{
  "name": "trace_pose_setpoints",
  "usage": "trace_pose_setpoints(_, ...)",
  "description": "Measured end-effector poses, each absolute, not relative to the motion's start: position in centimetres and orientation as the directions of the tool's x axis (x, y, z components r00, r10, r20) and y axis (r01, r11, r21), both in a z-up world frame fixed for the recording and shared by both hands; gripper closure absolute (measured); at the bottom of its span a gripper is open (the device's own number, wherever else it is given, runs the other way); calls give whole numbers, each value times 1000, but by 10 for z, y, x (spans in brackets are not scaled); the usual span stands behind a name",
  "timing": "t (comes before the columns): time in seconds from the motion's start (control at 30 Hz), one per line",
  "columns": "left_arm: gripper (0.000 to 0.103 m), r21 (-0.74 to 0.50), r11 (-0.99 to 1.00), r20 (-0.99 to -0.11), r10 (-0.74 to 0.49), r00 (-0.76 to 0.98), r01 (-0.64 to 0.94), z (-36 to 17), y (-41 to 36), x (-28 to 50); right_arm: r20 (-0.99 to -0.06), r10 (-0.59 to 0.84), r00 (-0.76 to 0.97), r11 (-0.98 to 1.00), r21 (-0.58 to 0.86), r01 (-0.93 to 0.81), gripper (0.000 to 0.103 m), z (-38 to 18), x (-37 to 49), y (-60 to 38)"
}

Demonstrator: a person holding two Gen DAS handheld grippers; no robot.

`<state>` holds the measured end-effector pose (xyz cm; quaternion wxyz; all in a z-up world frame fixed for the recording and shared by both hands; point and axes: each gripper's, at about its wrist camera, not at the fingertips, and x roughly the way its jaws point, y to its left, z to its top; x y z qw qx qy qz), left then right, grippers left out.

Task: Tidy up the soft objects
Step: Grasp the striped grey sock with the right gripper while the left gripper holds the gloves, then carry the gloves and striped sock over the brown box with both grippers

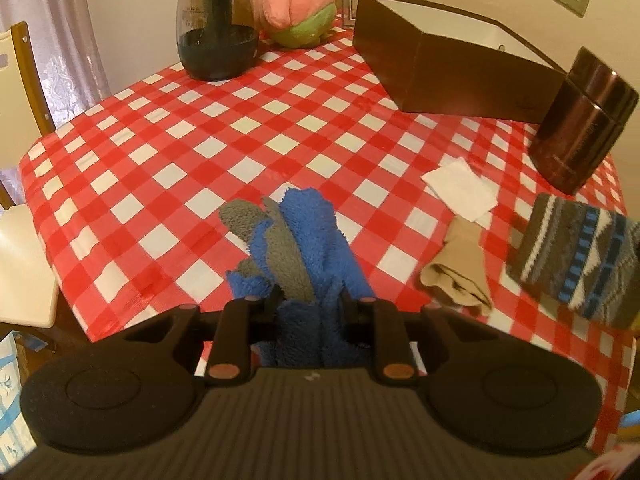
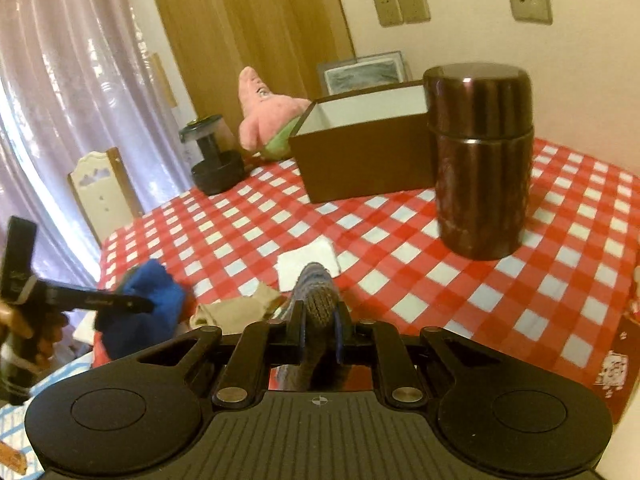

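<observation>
My left gripper [image 1: 310, 300] is shut on a fluffy blue and grey sock [image 1: 298, 240], which sticks up above the checked tablecloth [image 1: 200, 128]. My right gripper [image 2: 320, 316] is shut on a grey knitted sock with blue and white stripes [image 2: 318, 292]; in the left wrist view that striped sock [image 1: 576, 268] hangs at the right edge. A crumpled beige sock [image 1: 456, 276] lies on the cloth between the two, beside a folded white cloth [image 1: 460, 188]. The right wrist view shows the left gripper [image 2: 136, 304] with the blue sock [image 2: 148, 304] at lower left.
An open brown box [image 1: 452, 68] with a white inside stands at the back right. A dark brown metal canister [image 1: 580, 120] is right of it. A glass jar [image 1: 216, 28] and a pink plush toy [image 1: 292, 0] stand at the back. A chair [image 1: 24, 200] is at the left.
</observation>
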<state>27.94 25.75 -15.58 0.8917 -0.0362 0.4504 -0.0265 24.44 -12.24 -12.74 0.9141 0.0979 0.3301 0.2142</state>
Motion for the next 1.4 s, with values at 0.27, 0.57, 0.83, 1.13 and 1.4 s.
trace_pose_setpoints(0.27, 83, -95, 994, -777, -104, 621, 47, -123, 256, 267, -594, 399, 699, 915, 309, -260, 90, -106, 241, -124)
trace_pose_setpoints(0.57, 83, -116, 990, -722, -139, 678, 79, -93, 255, 263, -589, 385, 710, 921, 293, -257, 90, -89, 244, -119)
trace_pose_setpoints(0.83, 83, -121, 988, -691, -150, 707, 92, -78, 253, 269, -572, 394, 719, 918, 284, -277, 90, -78, 251, -119)
trace_pose_setpoints(1.13, 83, -97, 982, -632, -185, 753, 160, -49, 240, 295, -534, 418, 735, 908, 277, -316, 90, -58, 268, -118)
trace_pose_setpoints(1.4, 83, -56, 970, -568, -225, 792, 236, -17, 217, 343, -465, 425, 777, 904, 260, -339, 90, -25, 305, -123)
